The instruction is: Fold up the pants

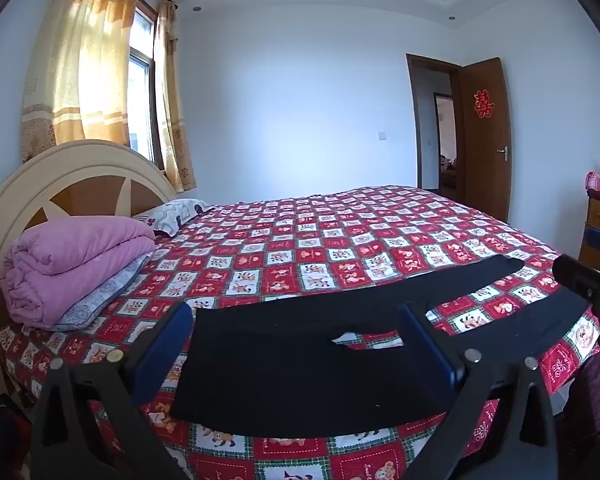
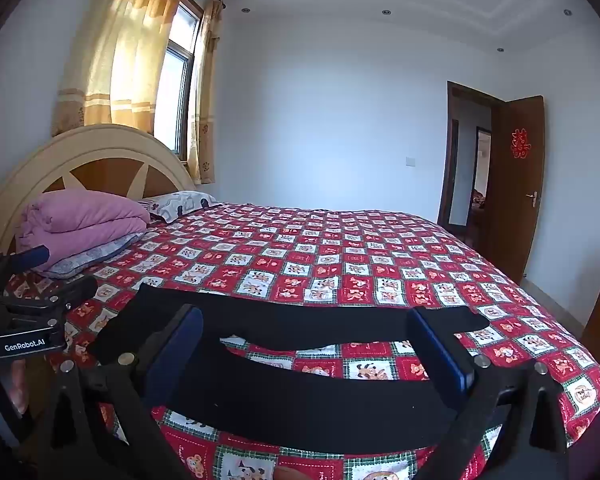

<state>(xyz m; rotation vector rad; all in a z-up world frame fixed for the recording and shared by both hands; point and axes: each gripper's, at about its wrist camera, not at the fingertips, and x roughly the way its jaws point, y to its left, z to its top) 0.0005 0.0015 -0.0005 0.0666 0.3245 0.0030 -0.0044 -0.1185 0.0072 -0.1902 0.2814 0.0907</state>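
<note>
Black pants [image 1: 284,364] flat on bed; both tools wide open, empty.

The red checked bedspread [image 1: 340,240] lies bare beyond the pants [image 1: 292,356]; folded pink quilt [image 1: 76,264] blocks the headboard end.

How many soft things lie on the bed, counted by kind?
Black pants: 1
Pink folded quilt: 1
Pillows: 2
Total: 4
</note>
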